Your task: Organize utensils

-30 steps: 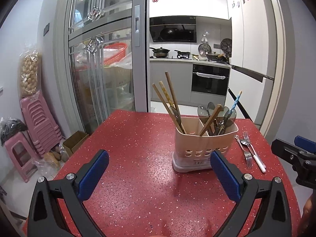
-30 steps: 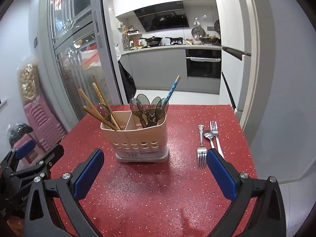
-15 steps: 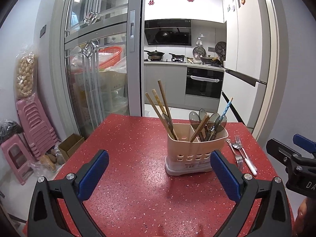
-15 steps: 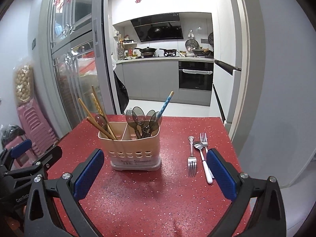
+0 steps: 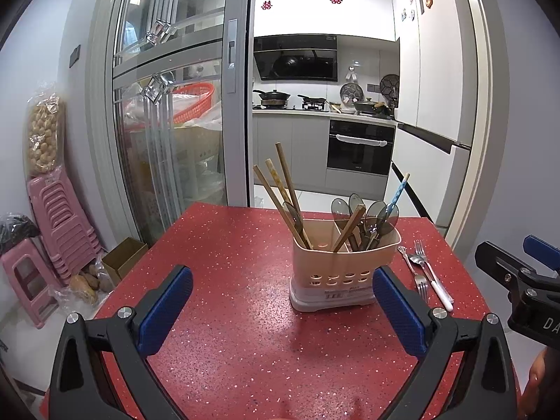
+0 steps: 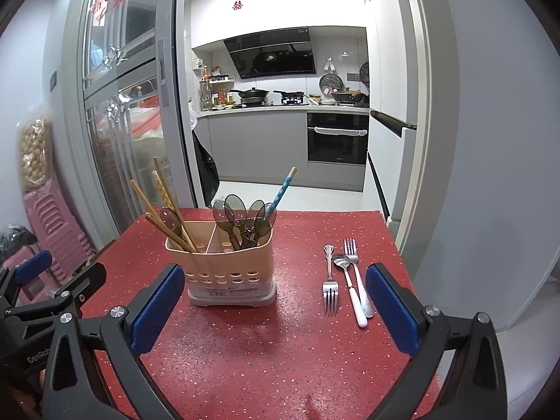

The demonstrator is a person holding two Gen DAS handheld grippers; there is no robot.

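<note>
A beige utensil caddy (image 6: 231,273) stands upright on the red speckled table (image 6: 266,357), and everything else sits in relation to it. Its left compartment holds several wooden chopsticks (image 6: 164,206) leaning out to the left, along with one dark translucent spoon (image 6: 170,217). Its right compartment holds a bunch of dark translucent spoons (image 6: 241,217) and a blue patterned chopstick (image 6: 282,189) tilting to the right; in the left wrist view one more brown chopstick (image 5: 350,225) leans across the divider.

To the right of the caddy, apart from it, three pieces of metal cutlery lie flat on the table, close together: a fork (image 6: 330,283) with its tines toward the camera, a white-handled spoon (image 6: 350,287) beside it, and a second fork (image 6: 357,273) with its tines pointing away, touching or nearly touching the spoon.

The left gripper (image 5: 280,311) hovers in front of the caddy with its blue-padded fingers (image 5: 164,311) spread wide and nothing between them. The right gripper (image 6: 276,311) hangs in front of the caddy and the cutlery, its fingers (image 6: 392,311) likewise spread wide and empty
</note>
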